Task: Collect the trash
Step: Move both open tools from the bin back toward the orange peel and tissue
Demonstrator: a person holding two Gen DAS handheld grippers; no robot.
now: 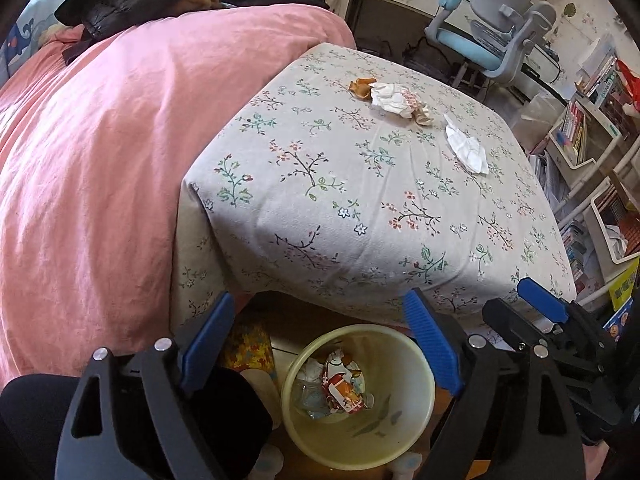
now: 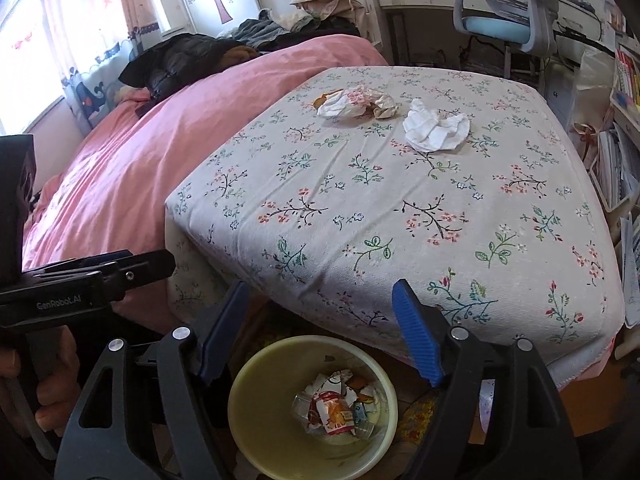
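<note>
Jaws of your left gripper [image 1: 320, 344] stand wide apart above the bin [image 1: 416, 364], with nothing between the blue pads and nothing touched. Your right gripper [image 2: 320, 332] is likewise spread wide and empty, hanging over the same bin; in the left wrist view it shows at the lower right edge, just beside the left one. In the right wrist view your left hand [image 2: 48, 380] grips the left gripper's handle at the lower left.

Bin: one pale yellow round bin on the floor, just in front of the near edge of the flowered cushion [image 1: 360, 208]. Inside it lie torn wrappers [image 2: 340, 408], red, orange and white, together with some clear plastic pieces; their number cannot be told.

Trash on the cushion, toward its far side, well apart from both grippers: one crumpled white tissue [image 2: 436, 128] lying alone, and beside it one cluster [image 2: 356, 104] of a white tissue, brownish peel-like scraps and a crumpled pale wrapper, touching one another.
</note>
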